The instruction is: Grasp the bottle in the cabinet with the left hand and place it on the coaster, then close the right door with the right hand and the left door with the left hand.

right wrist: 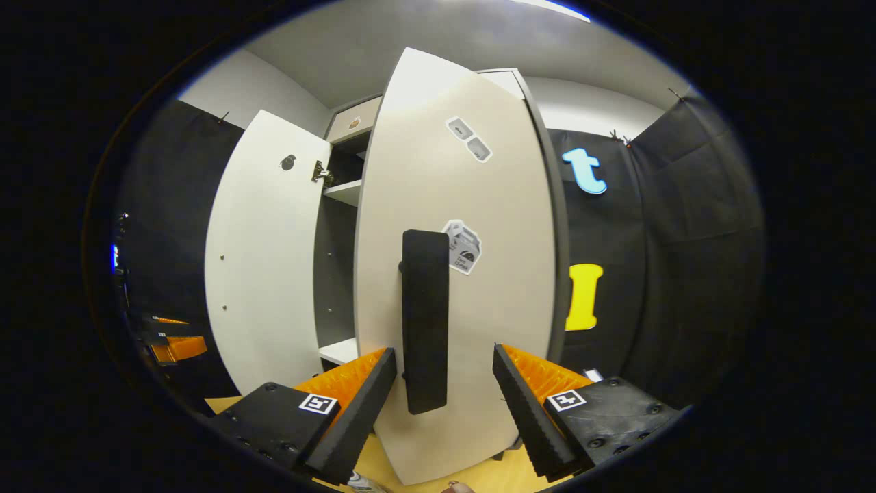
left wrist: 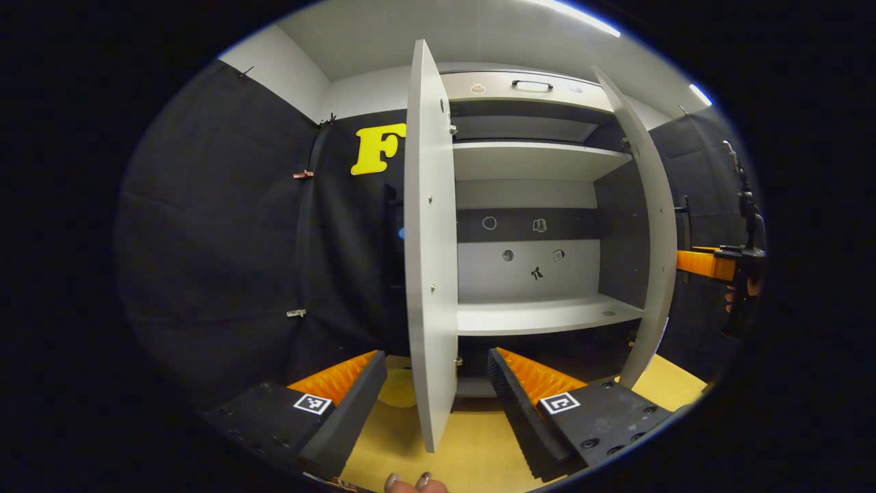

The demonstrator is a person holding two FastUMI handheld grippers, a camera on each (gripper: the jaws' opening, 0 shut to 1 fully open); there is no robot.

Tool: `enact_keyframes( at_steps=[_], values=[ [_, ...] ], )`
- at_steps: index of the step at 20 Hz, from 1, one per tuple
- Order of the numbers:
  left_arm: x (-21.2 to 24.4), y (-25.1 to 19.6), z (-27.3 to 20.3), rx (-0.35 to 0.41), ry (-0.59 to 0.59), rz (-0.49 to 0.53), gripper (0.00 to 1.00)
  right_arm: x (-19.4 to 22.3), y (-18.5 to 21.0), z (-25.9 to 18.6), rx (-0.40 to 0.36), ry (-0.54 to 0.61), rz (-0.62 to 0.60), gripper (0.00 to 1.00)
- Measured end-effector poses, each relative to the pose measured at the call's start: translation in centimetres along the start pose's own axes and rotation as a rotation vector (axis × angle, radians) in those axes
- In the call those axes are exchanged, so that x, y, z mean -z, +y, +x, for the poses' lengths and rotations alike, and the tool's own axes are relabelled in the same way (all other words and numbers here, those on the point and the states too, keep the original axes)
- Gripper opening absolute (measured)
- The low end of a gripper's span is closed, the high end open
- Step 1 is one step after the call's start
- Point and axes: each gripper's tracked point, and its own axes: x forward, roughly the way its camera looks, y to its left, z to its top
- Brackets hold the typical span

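Observation:
The cabinet (left wrist: 534, 315) stands with both doors swung out. In the left gripper view the left door (left wrist: 431, 274) is edge-on, its edge between the wide-apart fingers of my open left gripper (left wrist: 436, 356). A pale yellow round disc (left wrist: 397, 387), possibly the coaster, lies on the wooden table behind that door. In the right gripper view the right door (right wrist: 479, 226) is close in front. Its black handle (right wrist: 424, 322) hangs between the fingers of my open right gripper (right wrist: 444, 350), and I cannot tell whether they touch it. The left door (right wrist: 263, 260) stands to the left.
The right door (left wrist: 650, 239) angles outward in the left gripper view, with the right gripper's orange body (left wrist: 708, 263) just beyond it. The left gripper (right wrist: 171, 342) shows far left in the right gripper view. The wooden table (left wrist: 479, 452) lies below. Black cloth walls close both sides.

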Motion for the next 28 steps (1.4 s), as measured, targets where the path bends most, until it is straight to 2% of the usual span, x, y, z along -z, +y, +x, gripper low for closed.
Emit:
enact_keyframes(
  at_steps=[1,2,4,8,11,14,15,19,24,28],
  values=[
    [-0.3,0.8,0.1,-0.005,-0.004,0.001,0.95,-0.4,0.3,0.2,-0.008,-0.019,-0.006,0.97],
    [-0.5,1.6,0.6,-0.008,-0.01,0.0,0.95,-0.8,0.4,0.0,-0.005,-0.036,-0.018,0.95],
    [-1.1,3.8,1.9,-0.031,-0.021,0.007,0.95,-0.9,-0.1,-0.6,0.023,-0.047,-0.042,0.98],
    [-2.8,6.9,4.9,-0.065,-0.053,0.036,0.95,-0.2,-0.9,-2.1,0.063,-0.025,-0.021,0.98],
    [-3.8,7.6,5.9,-0.063,-0.078,0.057,0.95,0.4,-1.0,-2.1,0.086,-0.007,-0.015,0.98],
    [-4.7,6.7,6.6,-0.019,-0.107,0.048,0.95,0.3,-0.1,-1.3,0.078,-0.006,-0.027,0.98],
    [-4.5,6.7,6.8,-0.002,-0.107,0.047,0.91,0.4,0.1,-1.1,0.079,-0.003,-0.036,0.98],
    [-4.2,6.5,7.1,0.074,-0.093,-0.011,0.92,1.2,0.5,-0.1,0.078,0.013,-0.053,0.98],
    [-4.4,5.8,7.1,0.076,-0.095,0.01,0.92,1.6,0.6,3.0,0.08,0.019,-0.017,0.98],
    [-4.5,3.2,7.1,0.131,-0.093,0.003,0.92,2.1,1.2,4.1,0.052,0.014,0.001,0.98]
  ],
)
